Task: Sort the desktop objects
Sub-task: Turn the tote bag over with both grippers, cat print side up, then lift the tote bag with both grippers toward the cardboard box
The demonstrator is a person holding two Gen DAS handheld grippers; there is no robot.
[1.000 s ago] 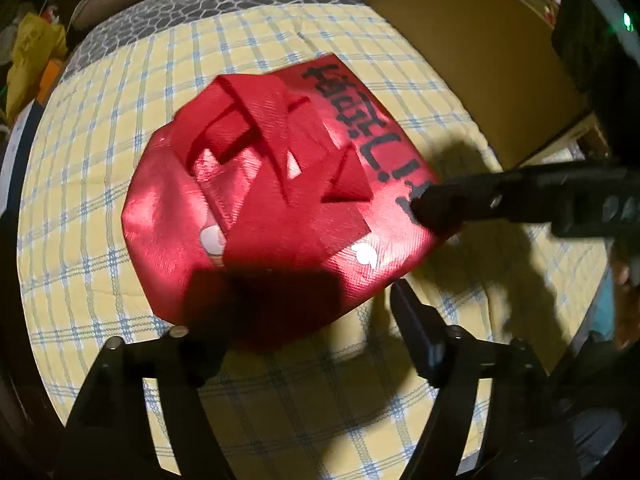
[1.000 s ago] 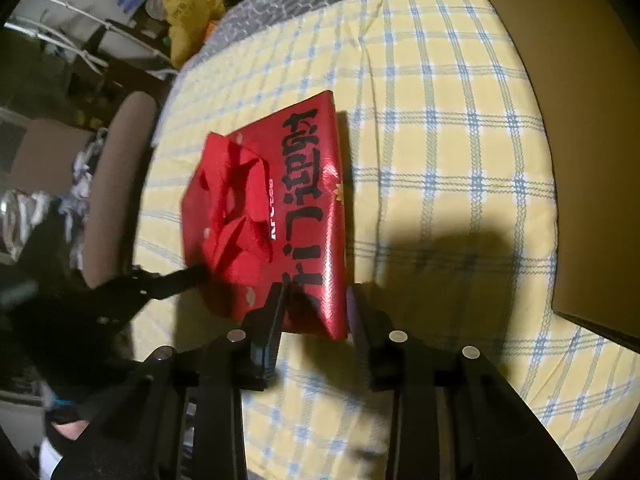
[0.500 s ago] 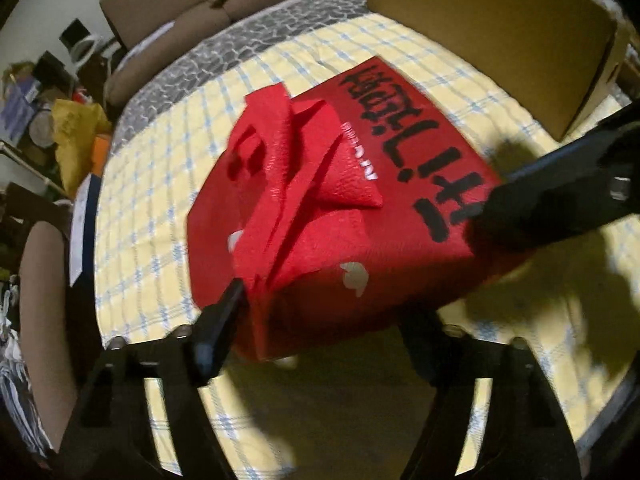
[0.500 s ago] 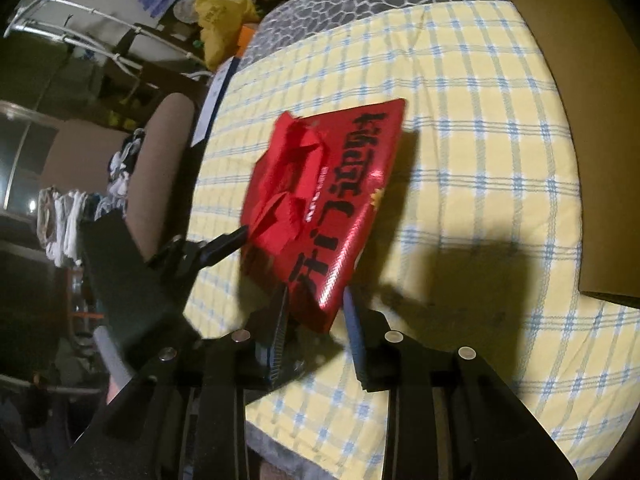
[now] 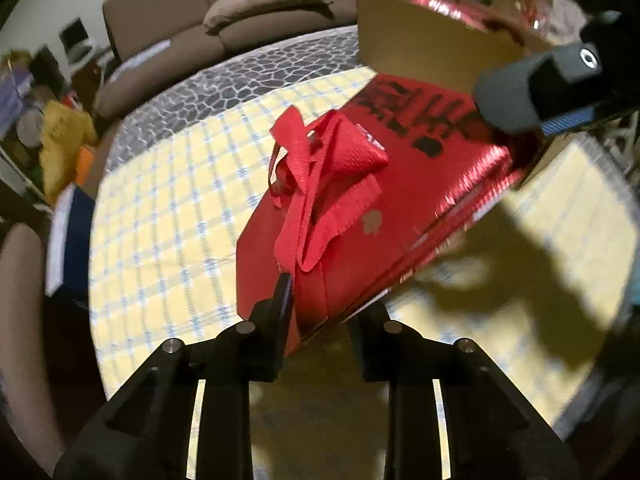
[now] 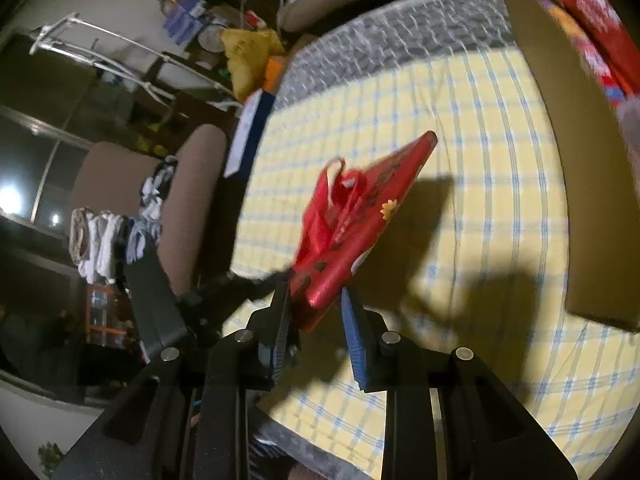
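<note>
Both grippers carry the load: your left gripper is closing on one corner of the red gift bag, pads pressing the fabric beside its bunched handles, while your right gripper stands narrow, clamped on the opposite corner. Between them the folded bag hangs tilted in the air above the yellow checked tablecloth, clear of the cloth, its shadow falling beneath it. By the look of things, the pick-up is done and the delivery is left. A cardboard box stands at the far edge of the tablecloth, just beyond the bag, and red and patterned items already lie inside it, so some sorting appears finished. You have yet to carry the bag over the box wall and let go. No other loose objects show on the cloth, which suggests the job is well along.
</note>
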